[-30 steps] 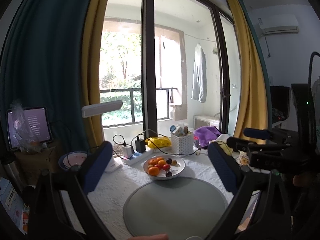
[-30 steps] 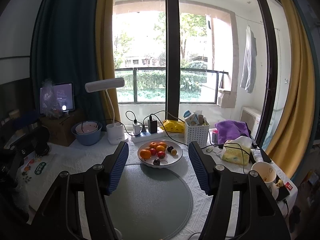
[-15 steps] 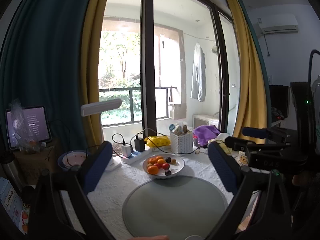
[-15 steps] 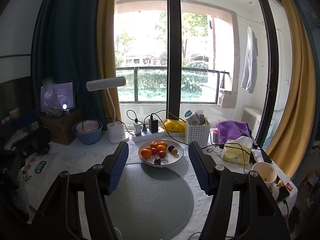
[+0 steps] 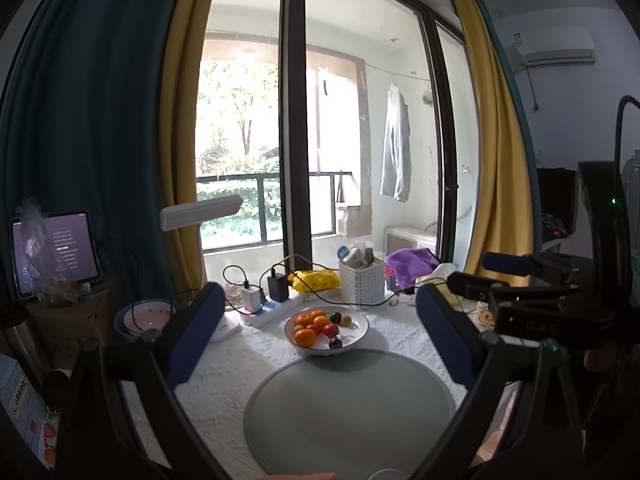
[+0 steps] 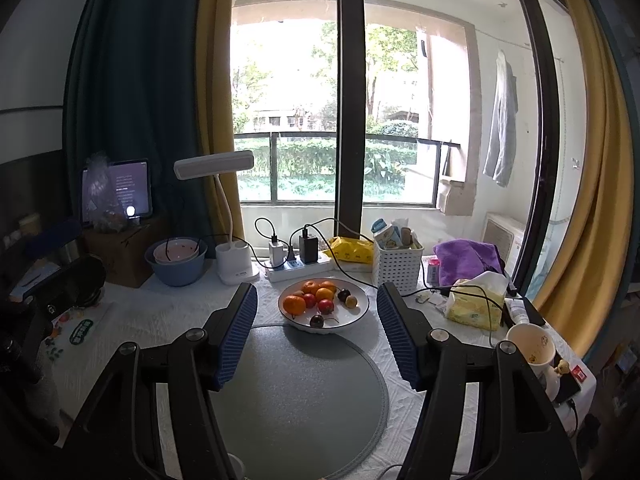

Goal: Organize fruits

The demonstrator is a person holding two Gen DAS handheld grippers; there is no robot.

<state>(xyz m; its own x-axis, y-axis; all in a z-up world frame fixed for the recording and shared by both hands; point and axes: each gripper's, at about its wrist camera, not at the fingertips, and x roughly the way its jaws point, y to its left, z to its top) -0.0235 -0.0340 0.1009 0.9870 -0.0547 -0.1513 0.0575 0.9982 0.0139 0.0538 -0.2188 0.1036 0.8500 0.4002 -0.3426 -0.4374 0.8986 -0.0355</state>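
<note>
A white plate (image 5: 356,334) (image 6: 352,316) holds several fruits: oranges (image 5: 305,337) (image 6: 294,305), red fruits (image 5: 330,330) (image 6: 325,306), dark plums (image 5: 335,343) (image 6: 317,321) and a small yellowish fruit (image 6: 351,301). It stands on a white tablecloth just behind a round grey mat (image 5: 348,408) (image 6: 296,396). My left gripper (image 5: 320,320) is open and empty, held above the mat in front of the plate. My right gripper (image 6: 316,312) is open and empty, its fingers either side of the plate, short of it. The right gripper's body (image 5: 532,312) shows in the left wrist view.
Behind the plate lie a power strip with chargers (image 6: 298,264), a white basket (image 6: 396,264), a yellow packet (image 6: 350,249), a desk lamp (image 6: 234,264) and stacked bowls (image 6: 176,258). A purple cloth (image 6: 468,258), tissue pack (image 6: 474,306) and mug (image 6: 532,346) stand right. A tablet (image 6: 118,190) is left.
Both grippers have drifted slightly; the plate sits a touch higher in both views. Both stay open and empty.
</note>
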